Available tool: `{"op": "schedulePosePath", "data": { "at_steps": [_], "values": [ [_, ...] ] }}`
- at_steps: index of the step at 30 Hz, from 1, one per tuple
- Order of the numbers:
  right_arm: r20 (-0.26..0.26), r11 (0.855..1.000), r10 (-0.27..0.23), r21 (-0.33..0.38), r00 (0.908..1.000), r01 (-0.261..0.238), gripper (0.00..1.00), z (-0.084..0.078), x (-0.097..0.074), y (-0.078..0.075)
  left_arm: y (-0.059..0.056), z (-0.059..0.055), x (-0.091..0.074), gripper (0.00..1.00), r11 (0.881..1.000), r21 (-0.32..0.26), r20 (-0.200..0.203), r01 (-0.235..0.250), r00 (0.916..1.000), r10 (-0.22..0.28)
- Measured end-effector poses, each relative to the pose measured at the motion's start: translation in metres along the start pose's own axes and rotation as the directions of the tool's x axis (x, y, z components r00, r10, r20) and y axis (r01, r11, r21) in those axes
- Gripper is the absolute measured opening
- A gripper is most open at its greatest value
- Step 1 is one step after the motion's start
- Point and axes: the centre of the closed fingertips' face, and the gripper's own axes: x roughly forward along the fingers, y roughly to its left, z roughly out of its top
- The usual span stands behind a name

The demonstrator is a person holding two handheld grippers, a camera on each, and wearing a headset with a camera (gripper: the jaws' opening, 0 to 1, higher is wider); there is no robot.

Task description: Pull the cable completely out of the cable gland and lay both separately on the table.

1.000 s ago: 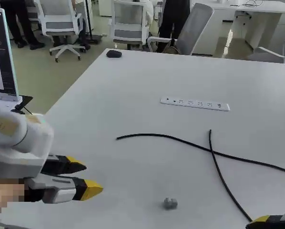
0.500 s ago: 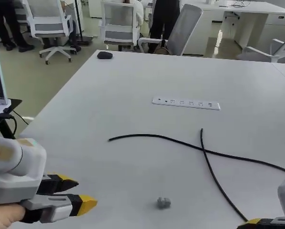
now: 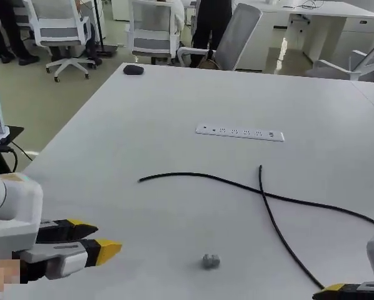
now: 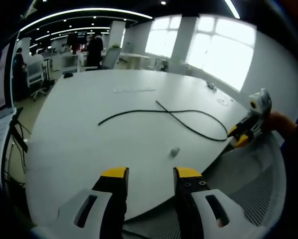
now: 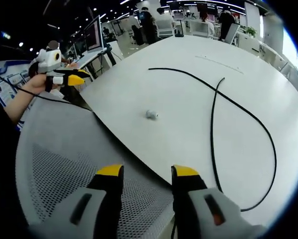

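Progress: judged done. The black cable (image 3: 237, 184) lies free on the white table (image 3: 174, 112), and the grey cable gland (image 3: 210, 260) sits by itself, not touching it.
Left to do: nothing that I can see, since no end of the cable runs into the gland.
Cable: one long run that crosses itself once, mid-table, on the near side of the power strip (image 3: 240, 132).
Gland: near the table's front edge, on the near side of the cable and apart from it.
Left gripper (image 3: 101, 238): jaws parted, nothing between them. The gland lies ahead and to its right, well apart.
Right gripper (image 5: 147, 172): jaws parted and empty — held off the table's near edge. The gland is ahead and to its left, well apart. The cable's nearest run passes closer to it, without contact.
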Motion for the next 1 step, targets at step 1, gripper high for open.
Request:
{"op": "schedulePosePath", "data": {
  "at_steps": [1],
  "values": [
    [0.0, 1.0, 0.0, 0.0, 1.0, 0.0, 0.39, -0.0004, -0.0003, 0.0005, -0.0005, -0.0007, 0.0005, 0.38, 1.0, 0.005, -0.004, -0.001, 1.0, 0.001]
  ]
}}
